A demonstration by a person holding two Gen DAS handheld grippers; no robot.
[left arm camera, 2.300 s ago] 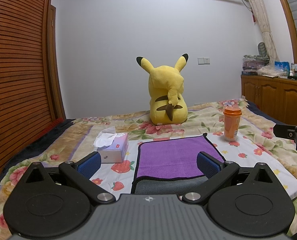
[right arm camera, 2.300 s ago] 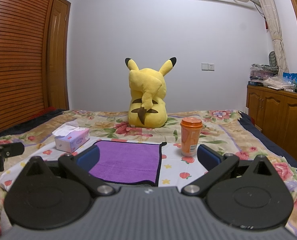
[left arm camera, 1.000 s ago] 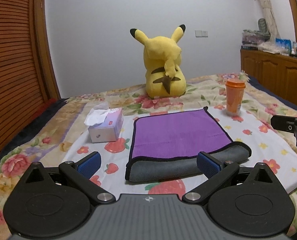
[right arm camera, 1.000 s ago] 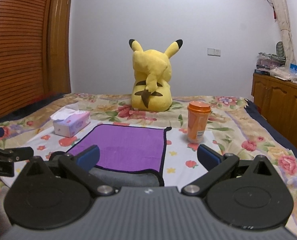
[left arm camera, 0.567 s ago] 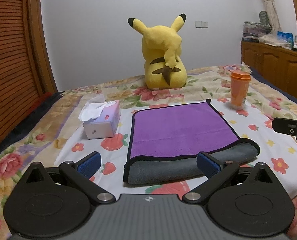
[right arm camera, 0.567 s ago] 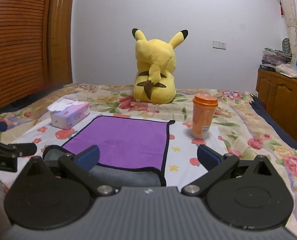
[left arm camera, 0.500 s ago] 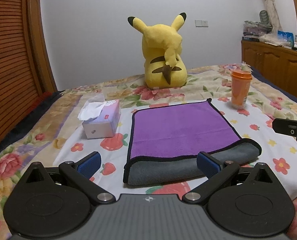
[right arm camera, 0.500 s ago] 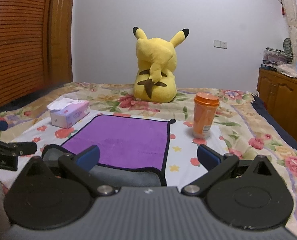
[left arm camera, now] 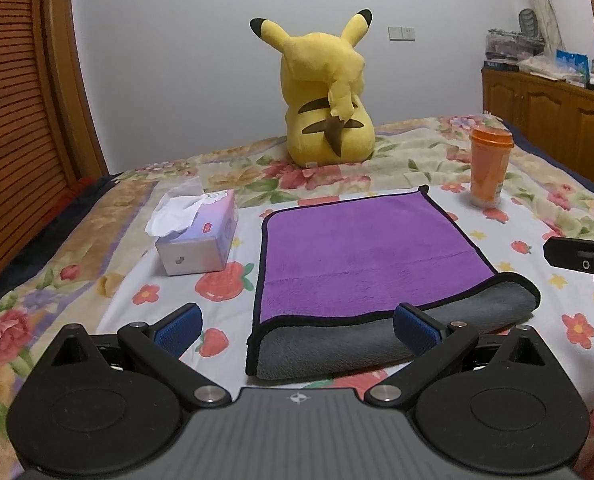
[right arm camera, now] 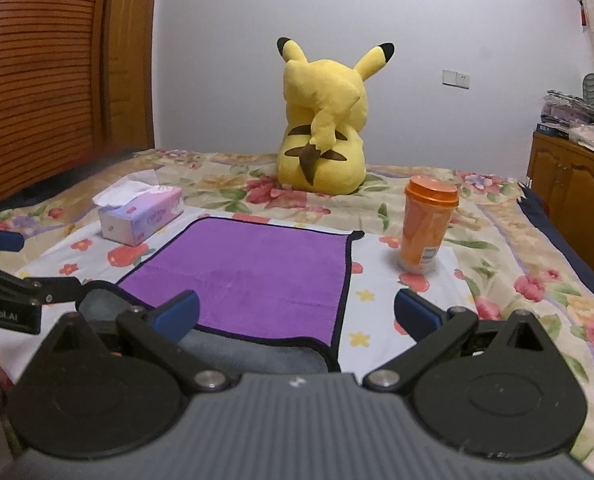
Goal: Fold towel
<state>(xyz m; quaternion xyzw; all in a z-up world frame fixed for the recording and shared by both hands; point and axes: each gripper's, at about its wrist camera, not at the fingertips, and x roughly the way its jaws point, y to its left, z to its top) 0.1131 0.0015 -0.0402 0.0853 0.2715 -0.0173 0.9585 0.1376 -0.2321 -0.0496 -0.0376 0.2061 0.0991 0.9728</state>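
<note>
A purple towel [left arm camera: 361, 256] with a grey underside and black edging lies folded in half on the bed, its grey fold nearest me. It also shows in the right wrist view [right arm camera: 249, 276]. My left gripper [left arm camera: 297, 328] is open and empty, just short of the towel's near fold at its left end. My right gripper [right arm camera: 297, 314] is open and empty, just short of the near fold at the towel's right corner. Neither gripper touches the towel.
A tissue box [left arm camera: 195, 236] sits left of the towel. An orange cup [left arm camera: 489, 168] stands to the right. A yellow plush toy [left arm camera: 325, 96] sits behind. The floral bedspread [left arm camera: 437, 148] covers the bed. Wooden cabinets [left arm camera: 553, 120] stand far right.
Both grippers have risen and tilted down, so the folded towel shows more fully. In the last half second they moved slightly. The towel has not moved.
</note>
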